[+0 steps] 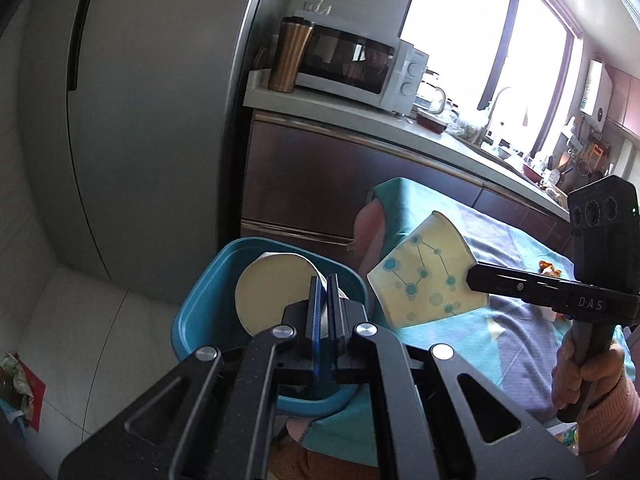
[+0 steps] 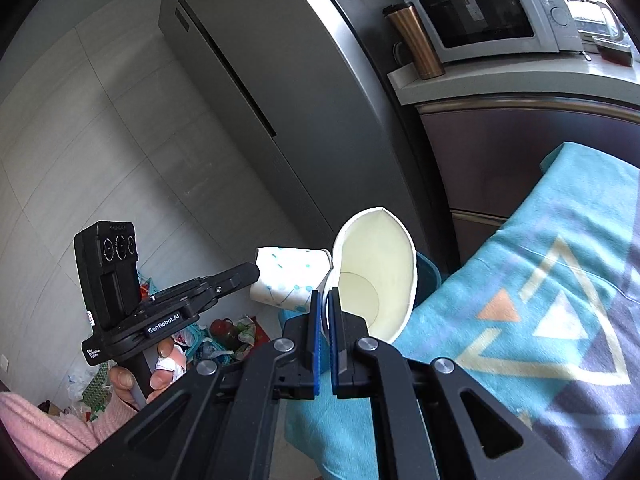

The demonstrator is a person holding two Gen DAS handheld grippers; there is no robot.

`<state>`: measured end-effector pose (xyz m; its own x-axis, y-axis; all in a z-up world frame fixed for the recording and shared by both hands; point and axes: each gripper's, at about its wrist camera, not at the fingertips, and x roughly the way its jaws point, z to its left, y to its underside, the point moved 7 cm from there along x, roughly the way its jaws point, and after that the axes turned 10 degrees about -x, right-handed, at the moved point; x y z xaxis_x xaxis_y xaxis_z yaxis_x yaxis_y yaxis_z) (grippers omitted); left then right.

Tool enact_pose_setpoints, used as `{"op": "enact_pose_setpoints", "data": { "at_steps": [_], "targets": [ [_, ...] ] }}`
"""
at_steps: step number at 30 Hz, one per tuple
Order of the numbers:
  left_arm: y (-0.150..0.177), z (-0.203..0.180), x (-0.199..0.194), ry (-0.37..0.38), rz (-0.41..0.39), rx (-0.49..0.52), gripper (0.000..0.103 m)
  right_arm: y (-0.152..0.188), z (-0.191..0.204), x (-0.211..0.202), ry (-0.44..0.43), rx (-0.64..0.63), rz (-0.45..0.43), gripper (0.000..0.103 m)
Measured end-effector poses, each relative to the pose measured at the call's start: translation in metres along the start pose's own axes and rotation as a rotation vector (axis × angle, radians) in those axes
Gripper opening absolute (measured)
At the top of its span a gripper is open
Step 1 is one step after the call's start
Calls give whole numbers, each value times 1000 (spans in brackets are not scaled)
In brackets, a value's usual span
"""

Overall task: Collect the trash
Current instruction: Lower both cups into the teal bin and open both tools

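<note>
Beside grey fridge (image 1: 140, 120): teal patterned tablecloth (image 2: 540, 320), tiled floor (image 2: 60, 160).

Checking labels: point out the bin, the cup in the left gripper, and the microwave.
bin (image 1: 192, 316): left wrist view, left rim.
cup (image 1: 268, 292): left wrist view, inner wall.
microwave (image 2: 476, 12): right wrist view, door glass.

Paper cups (image 1: 424, 276) cream with teal dot-and-line pattern. Bin (image 1: 192, 312) teal-blue; tablecloth (image 2: 540, 320) turquoise and grey-purple with cream and orange triangles. Tumbler (image 1: 289, 56) copper, microwave (image 1: 360, 66) white, sleeve (image 2: 48, 432) pink.
</note>
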<state>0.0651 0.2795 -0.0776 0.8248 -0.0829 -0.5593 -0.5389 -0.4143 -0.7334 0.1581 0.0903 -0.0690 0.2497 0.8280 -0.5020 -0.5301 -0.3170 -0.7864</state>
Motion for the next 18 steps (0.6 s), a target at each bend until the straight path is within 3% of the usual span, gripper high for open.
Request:
{"op": "enact_pose_setpoints", "data": {
  "at_steps": [18],
  "targets": [
    [16, 38, 60, -87, 93, -28, 3, 3, -14, 61, 60, 3, 135, 3]
  ]
}}
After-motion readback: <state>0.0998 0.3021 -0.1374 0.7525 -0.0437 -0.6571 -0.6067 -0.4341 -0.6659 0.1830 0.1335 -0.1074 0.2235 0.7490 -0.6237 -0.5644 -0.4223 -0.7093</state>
